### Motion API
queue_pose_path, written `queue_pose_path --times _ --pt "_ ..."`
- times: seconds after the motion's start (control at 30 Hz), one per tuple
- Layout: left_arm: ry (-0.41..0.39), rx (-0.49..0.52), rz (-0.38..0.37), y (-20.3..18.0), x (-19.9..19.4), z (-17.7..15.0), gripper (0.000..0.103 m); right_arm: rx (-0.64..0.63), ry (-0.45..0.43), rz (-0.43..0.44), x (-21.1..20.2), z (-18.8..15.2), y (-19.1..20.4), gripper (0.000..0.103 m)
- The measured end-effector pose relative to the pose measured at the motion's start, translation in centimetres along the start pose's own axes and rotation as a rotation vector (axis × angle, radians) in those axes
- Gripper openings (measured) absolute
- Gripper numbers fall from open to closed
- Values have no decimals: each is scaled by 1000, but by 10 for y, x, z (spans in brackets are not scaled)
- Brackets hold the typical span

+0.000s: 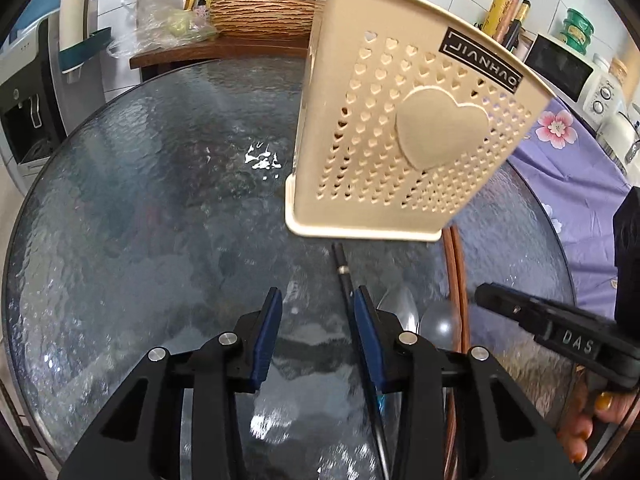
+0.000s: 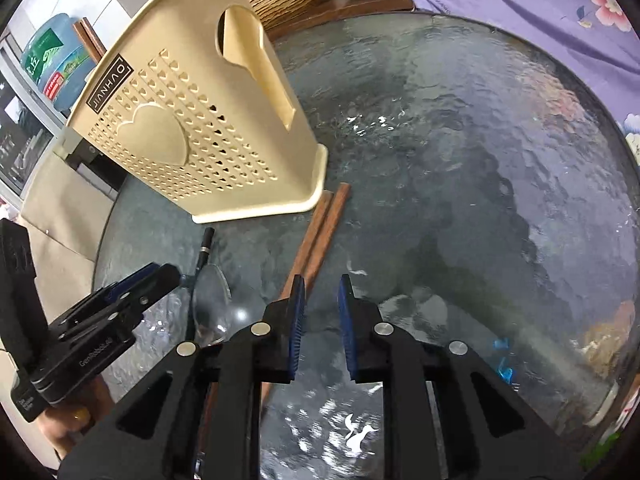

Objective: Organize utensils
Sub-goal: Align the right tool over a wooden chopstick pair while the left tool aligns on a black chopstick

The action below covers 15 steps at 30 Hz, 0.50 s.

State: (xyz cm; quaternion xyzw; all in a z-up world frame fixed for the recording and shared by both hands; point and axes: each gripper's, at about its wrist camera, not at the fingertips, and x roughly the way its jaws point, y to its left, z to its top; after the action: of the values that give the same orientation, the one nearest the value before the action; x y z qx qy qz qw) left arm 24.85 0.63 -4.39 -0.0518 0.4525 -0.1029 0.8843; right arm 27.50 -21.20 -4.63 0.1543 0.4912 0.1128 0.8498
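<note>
On your glass table (image 1: 120, 240), the holder (image 1: 404, 128) stands ahead of both hand-held grippers; left hand-held gripper (image 1: 318, 300) and right hand-held gripper (image 2: 322, 288) stand apart, holding nothing, chopsticks (image 2: 320, 232) just ahead.

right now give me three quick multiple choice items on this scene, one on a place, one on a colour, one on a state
1. The brown chopsticks lie
A. inside the holder
B. on the glass table beside the holder's base
C. on the purple cloth

2. The utensil holder is
A. beige
B. green
C. black

3. The right gripper holds
A. a spoon
B. chopsticks
C. nothing

Answers: 1 B, they rest flat on the glass by its base; 2 A, its perforated wall is beige; 3 C, only glass shows between its blue pads.
</note>
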Motion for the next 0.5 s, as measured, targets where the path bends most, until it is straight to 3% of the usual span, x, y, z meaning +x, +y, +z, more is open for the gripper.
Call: queue_pose_path --times 0.27,0.5 --pt "20 29 36 -5 18 7 36 -67 7 -125 15 5 27 18" --pt "39 46 36 -12 23 7 31 -94 3 -167 30 26 36 18"
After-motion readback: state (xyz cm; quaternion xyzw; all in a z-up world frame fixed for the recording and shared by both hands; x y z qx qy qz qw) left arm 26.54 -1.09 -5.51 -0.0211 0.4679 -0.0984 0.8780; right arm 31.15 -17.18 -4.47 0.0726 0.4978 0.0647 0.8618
